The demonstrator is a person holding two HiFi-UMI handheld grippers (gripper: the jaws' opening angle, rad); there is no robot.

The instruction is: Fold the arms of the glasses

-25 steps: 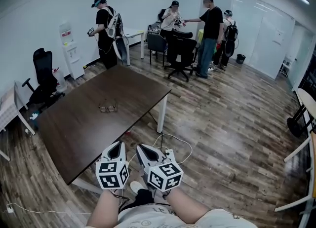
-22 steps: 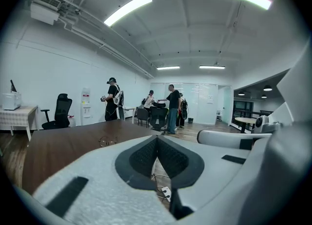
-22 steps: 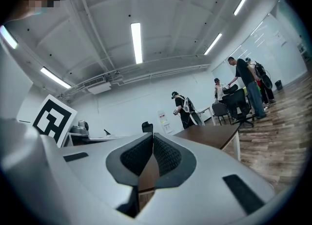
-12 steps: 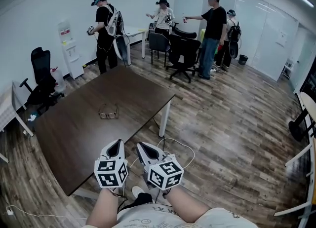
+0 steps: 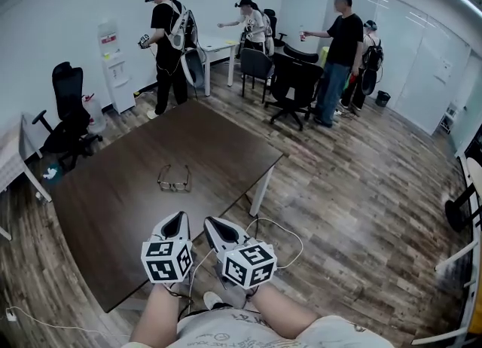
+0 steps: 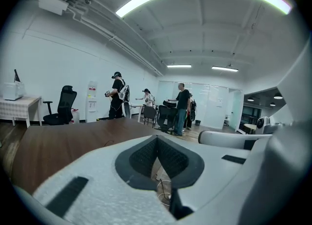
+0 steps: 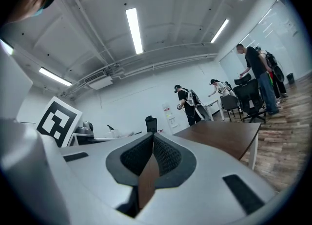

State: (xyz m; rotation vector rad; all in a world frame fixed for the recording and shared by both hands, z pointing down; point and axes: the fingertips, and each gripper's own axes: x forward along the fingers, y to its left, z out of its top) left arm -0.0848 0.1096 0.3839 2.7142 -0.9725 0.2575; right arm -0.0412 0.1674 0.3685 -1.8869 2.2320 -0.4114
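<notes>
A pair of dark-rimmed glasses (image 5: 174, 180) lies on the dark brown table (image 5: 113, 196), arms unfolded, near the table's middle. My left gripper (image 5: 175, 222) hovers at the table's near edge, jaws shut with nothing between them. My right gripper (image 5: 213, 225) is just to its right, over the floor beside the table's edge, also shut and empty. Both sit well short of the glasses. In the left gripper view the table top (image 6: 53, 143) stretches ahead behind the closed jaws; the right gripper view shows the table corner (image 7: 229, 139).
Several people stand at the far end of the room near black office chairs (image 5: 290, 79). A black chair (image 5: 66, 109) and a water dispenser (image 5: 114, 68) stand by the left wall. A white cable (image 5: 279, 233) lies on the wood floor by the table leg (image 5: 258, 192).
Both grippers and the head have moved forward toward the table; the glasses now appear nearer and larger. The jaws stay shut. People in the background have shifted.
</notes>
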